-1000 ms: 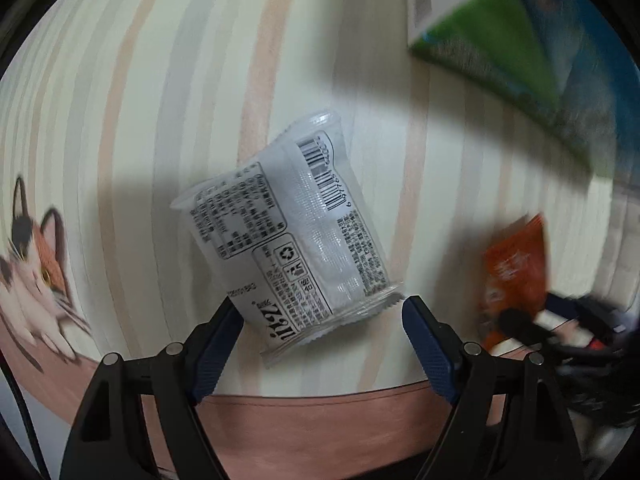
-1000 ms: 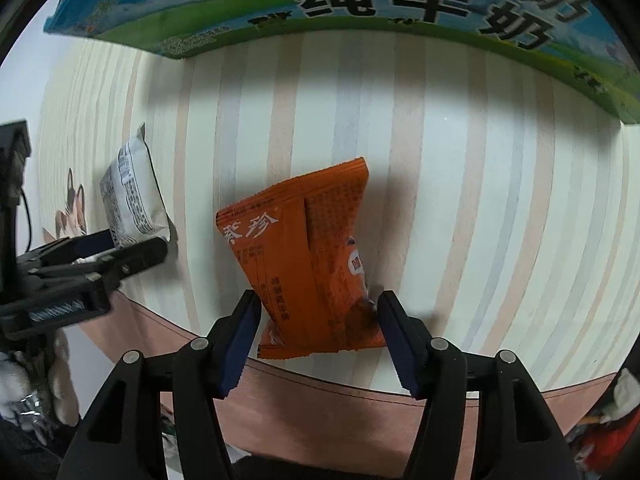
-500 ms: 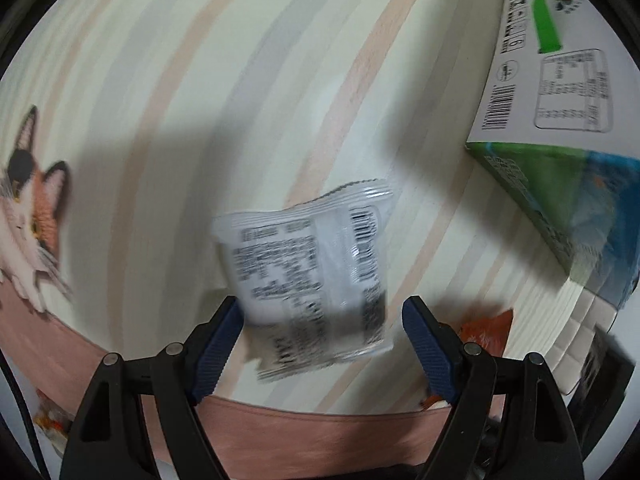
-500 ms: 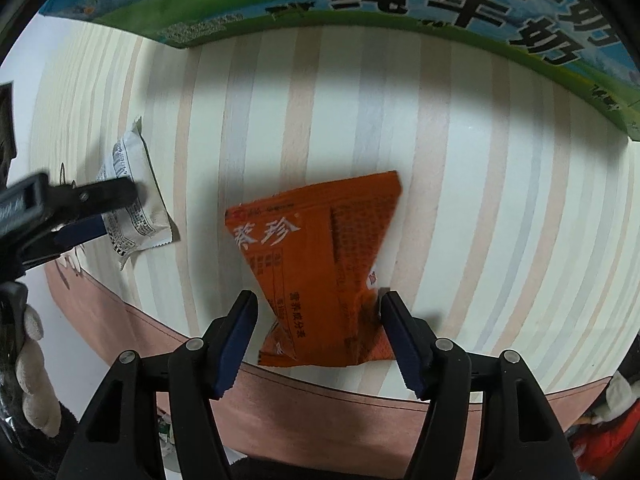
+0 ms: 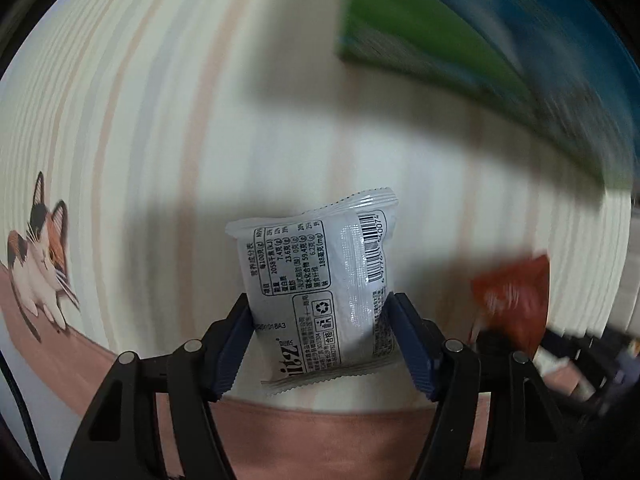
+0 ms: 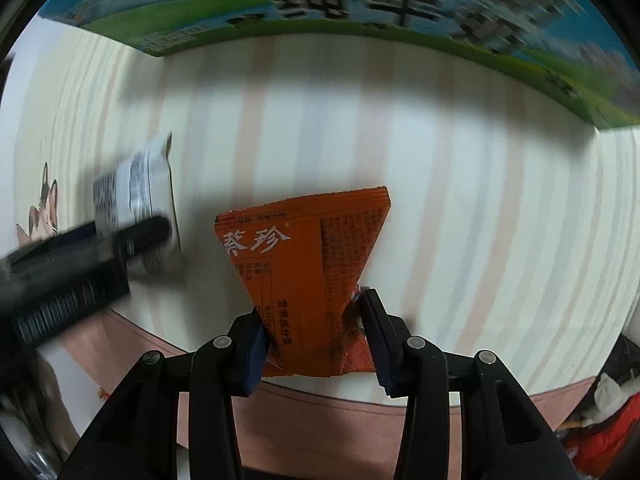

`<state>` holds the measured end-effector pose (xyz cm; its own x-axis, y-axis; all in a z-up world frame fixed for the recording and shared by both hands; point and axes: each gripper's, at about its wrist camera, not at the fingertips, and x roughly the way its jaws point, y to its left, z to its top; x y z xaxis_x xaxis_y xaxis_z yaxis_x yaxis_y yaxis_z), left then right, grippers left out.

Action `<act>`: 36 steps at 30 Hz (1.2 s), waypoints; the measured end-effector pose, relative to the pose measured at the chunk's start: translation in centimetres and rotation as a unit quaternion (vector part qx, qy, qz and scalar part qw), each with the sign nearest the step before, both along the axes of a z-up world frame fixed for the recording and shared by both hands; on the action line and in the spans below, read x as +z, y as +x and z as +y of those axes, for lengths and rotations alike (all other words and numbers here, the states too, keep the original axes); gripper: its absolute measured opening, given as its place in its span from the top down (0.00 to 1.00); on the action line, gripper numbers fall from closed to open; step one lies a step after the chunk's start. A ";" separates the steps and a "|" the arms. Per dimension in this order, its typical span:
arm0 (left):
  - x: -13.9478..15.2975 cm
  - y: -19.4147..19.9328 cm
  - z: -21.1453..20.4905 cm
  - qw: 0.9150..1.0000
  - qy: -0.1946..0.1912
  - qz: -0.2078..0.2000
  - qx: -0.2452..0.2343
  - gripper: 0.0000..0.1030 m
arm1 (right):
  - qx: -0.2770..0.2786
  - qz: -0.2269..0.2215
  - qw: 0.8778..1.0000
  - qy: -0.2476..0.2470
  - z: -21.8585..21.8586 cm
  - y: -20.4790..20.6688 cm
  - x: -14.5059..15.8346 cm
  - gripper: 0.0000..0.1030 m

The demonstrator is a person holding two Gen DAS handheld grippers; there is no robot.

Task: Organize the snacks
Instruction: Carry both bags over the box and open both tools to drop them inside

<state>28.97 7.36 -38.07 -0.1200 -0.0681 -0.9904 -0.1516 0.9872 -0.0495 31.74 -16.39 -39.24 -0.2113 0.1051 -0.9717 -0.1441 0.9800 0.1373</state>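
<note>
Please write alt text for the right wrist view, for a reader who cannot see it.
The right hand-held gripper pinches the lower end of an orange foil snack packet over a pastel striped tablecloth. A green-and-blue milk carton box lies beyond; at left, the left hand-held gripper holds a white plastic snack packet.

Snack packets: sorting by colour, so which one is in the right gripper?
The orange packet, pinched by the right gripper; the white packet sits in the left gripper.

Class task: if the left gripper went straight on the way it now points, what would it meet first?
The striped tablecloth, most likely. The left gripper points down at it and its jaws already pinch the white snack packet.
</note>
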 end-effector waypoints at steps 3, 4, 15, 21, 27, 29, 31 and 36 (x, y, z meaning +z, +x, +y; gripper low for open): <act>0.1 -2.2 -2.1 1.000 0.004 0.003 -0.025 0.36 | -0.010 0.005 1.000 -0.006 -1.6 -1.1 0.0 0.55; -0.1 -2.7 -2.9 1.000 0.004 0.005 -0.030 0.36 | -0.013 0.006 1.000 -0.010 -2.3 -1.7 0.1 0.55; -2.2 -4.7 -7.9 0.999 0.015 0.009 -0.042 0.33 | -0.034 0.019 0.999 -0.012 -5.3 -4.1 -0.2 0.55; -4.0 -5.4 -7.4 0.999 0.018 0.012 -0.036 0.31 | -0.031 0.024 0.999 -0.016 -5.1 -3.4 -0.6 0.51; -3.5 -5.0 -5.6 1.000 0.010 0.003 -0.024 0.34 | -0.010 0.013 1.000 -0.027 -4.3 -3.8 -1.5 0.51; -3.3 -5.3 -5.8 0.999 0.014 -0.002 -0.029 0.35 | -0.005 0.010 1.000 -0.026 -4.0 -4.1 -1.6 0.54; -2.1 -5.0 -6.1 0.999 0.014 -0.004 -0.029 0.38 | -0.006 0.008 1.000 -0.021 -3.7 -4.2 -1.4 0.56; -0.2 -5.2 -7.4 0.999 0.011 -0.016 -0.041 0.40 | -0.018 0.003 1.000 -0.002 -4.3 -5.1 -0.5 0.61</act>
